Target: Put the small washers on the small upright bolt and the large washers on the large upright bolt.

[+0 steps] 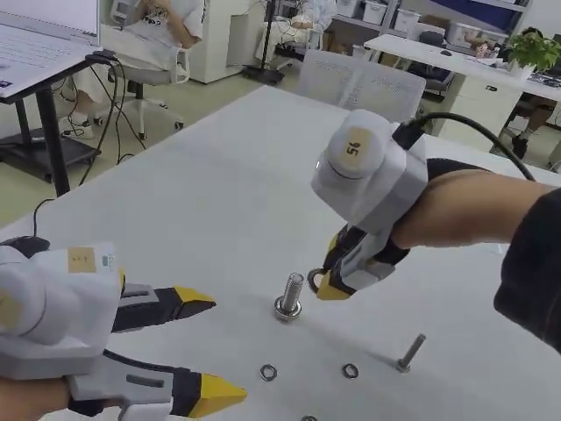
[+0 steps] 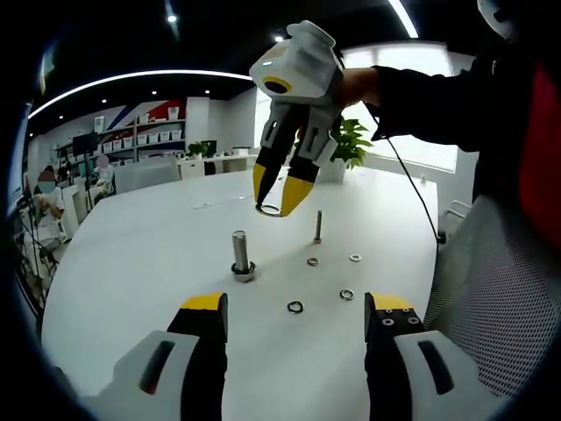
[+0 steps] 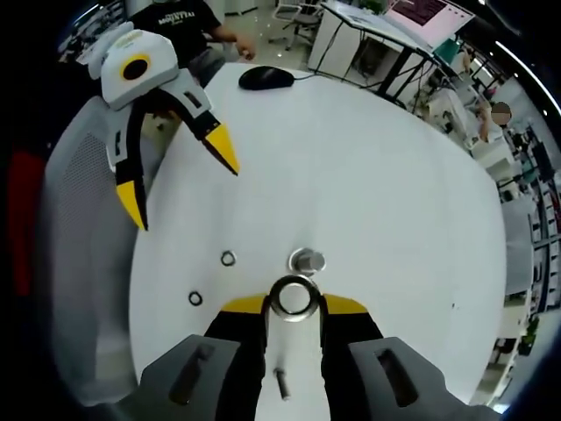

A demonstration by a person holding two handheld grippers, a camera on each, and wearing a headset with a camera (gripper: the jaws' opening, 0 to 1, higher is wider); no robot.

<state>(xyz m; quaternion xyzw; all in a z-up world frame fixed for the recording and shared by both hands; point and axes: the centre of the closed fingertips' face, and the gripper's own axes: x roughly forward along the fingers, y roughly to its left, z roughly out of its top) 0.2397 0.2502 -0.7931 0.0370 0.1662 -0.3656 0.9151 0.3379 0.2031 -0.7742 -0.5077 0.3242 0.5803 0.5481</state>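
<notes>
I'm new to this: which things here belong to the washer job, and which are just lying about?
Part of the job: large upright bolt, small upright bolt, large washer held in the right gripper, loose washers on the table, open left gripper.
Just lying about: laptop, computer mouse, potted plant, office chair.

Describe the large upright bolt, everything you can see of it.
The large bolt is silvery metal, standing upright on the white table, threaded shaft rising from a wider base. The right claw holds a large washer close beside its top, not yet over it. Loose washers lie on the table nearby, apart from it.
</notes>
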